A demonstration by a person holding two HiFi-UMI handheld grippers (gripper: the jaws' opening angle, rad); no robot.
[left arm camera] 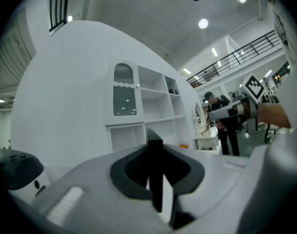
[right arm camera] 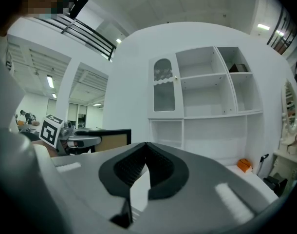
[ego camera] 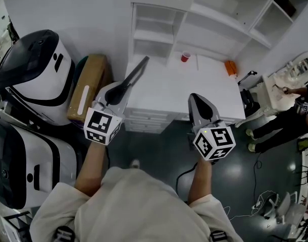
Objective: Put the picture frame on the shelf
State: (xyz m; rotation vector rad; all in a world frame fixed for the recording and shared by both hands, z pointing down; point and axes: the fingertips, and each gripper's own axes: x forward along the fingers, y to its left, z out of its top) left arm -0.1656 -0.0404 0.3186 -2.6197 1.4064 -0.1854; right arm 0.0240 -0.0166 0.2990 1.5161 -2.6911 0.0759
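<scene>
left gripper [ego camera: 117, 91] clamped narrow on the near edge of the flat black-edged picture frame [ego camera: 134, 73], so the rest sticks out ahead toward the white open shelf unit [ego camera: 159, 34]; reads as a carry pose, set up to go in far edge first

right gripper [ego camera: 198, 100] jaws closed on each other, nothing between, held alongside as a spare

frame is airborne over the near-left corner of the white desk top [ego camera: 194, 84], well short of the compartments; right gripper view shows its brown face [right arm camera: 107, 139] beside the left gripper

shelf [ego camera: 214, 21]: white | cup [ego camera: 186, 57]: red | object [ego camera: 231, 67]: orange | picture frame [right arm camera: 113, 139]: black (tan inside)
</scene>
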